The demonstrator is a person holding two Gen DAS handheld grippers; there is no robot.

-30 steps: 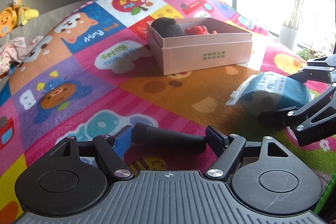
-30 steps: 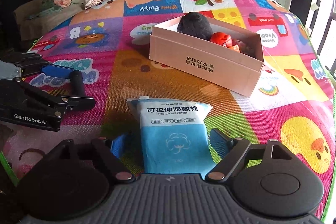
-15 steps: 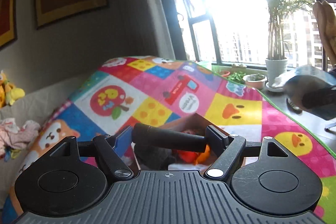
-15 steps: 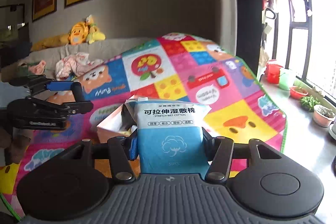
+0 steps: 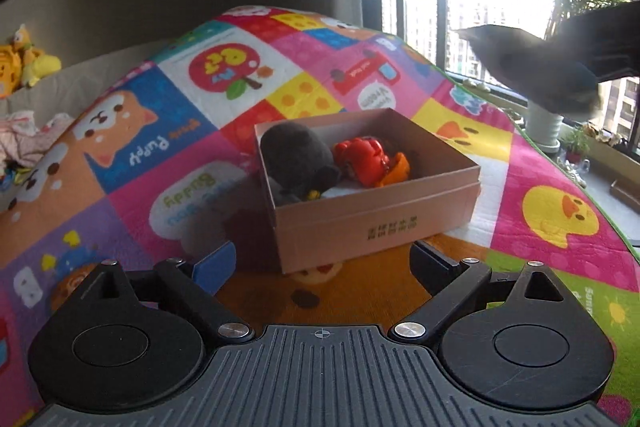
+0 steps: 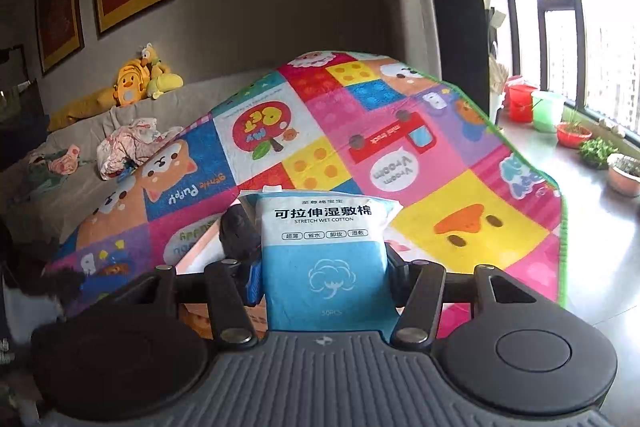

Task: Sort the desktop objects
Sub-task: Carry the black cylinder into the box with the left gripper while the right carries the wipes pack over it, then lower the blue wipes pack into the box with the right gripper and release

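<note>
The wet cotton pack (image 6: 326, 259), blue and white, is clamped between the fingers of the right gripper (image 6: 323, 275), raised above the colourful play mat (image 6: 460, 163). From the left wrist it shows only as a dark blur in the upper right, against the bright window. The left gripper (image 5: 323, 263) has just been opening; its jaws now stand wide apart with nothing between them, just before the pink cardboard box (image 5: 380, 223). The box rests on the mat and holds a dark plush toy (image 5: 296, 151) beside a red toy (image 5: 362, 159).
</note>
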